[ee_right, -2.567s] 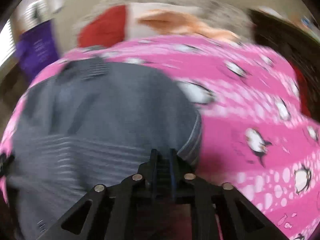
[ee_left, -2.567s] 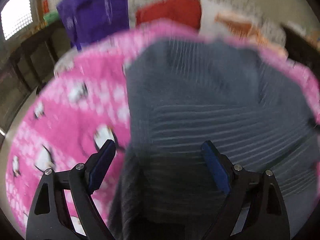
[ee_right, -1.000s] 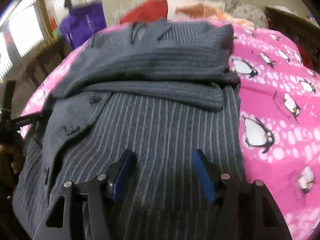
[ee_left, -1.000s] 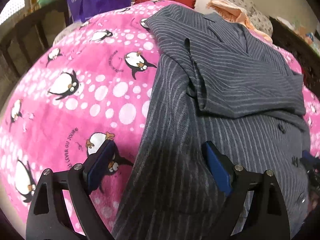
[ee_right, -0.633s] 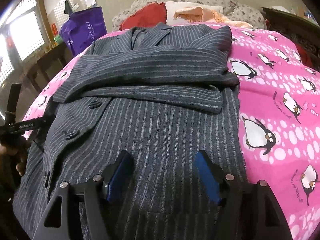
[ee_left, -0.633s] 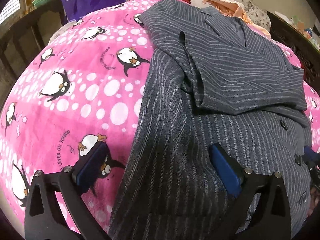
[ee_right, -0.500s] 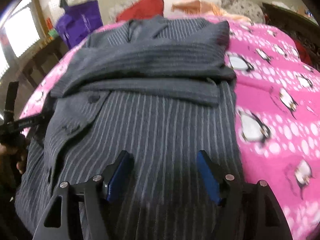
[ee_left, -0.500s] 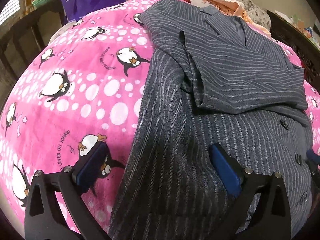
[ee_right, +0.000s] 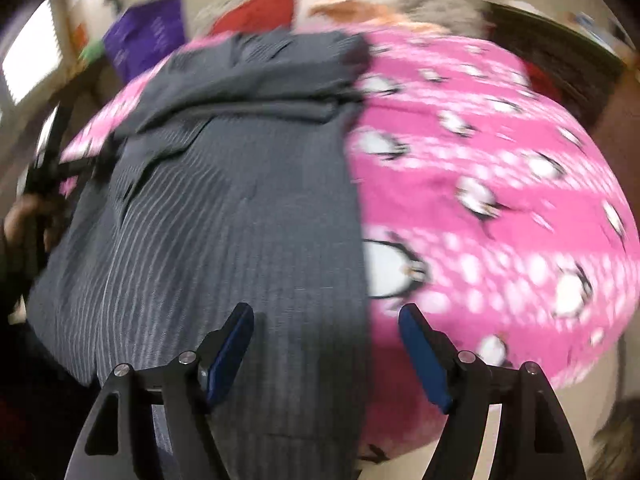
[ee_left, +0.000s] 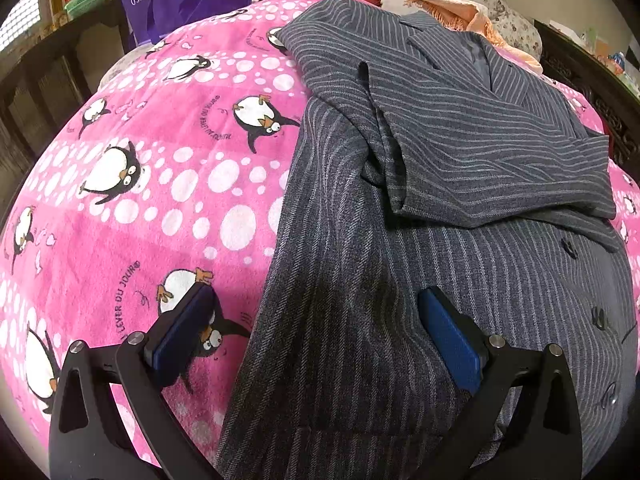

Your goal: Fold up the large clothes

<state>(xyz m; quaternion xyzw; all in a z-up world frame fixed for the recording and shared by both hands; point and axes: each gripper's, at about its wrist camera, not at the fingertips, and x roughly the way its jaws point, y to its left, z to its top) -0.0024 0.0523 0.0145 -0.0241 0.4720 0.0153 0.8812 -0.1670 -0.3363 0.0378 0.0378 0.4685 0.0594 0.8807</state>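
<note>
Left wrist view: the striped jacket (ee_left: 400,240) lies on the pink blanket (ee_left: 160,180), sleeves folded across its chest.
The left gripper (ee_left: 316,332) is wide open over the jacket's near left edge; the right gripper (ee_right: 326,344), empty and opening, straddles the near right edge, both seemingly lining up to fold the hem.

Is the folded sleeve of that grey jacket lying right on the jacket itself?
Touching. The left wrist view shows the sleeve folded flat across the jacket, its lower edge resting on the front panel with no gap.

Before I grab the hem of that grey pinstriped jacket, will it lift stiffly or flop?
The jacket will probably flop: its sleeve already lies folded flat across the chest. The thick weave suggests it is fairly heavy, so the hem may sag between grips. It may drag on the fleecy pink blanket instead of sliding.
</note>
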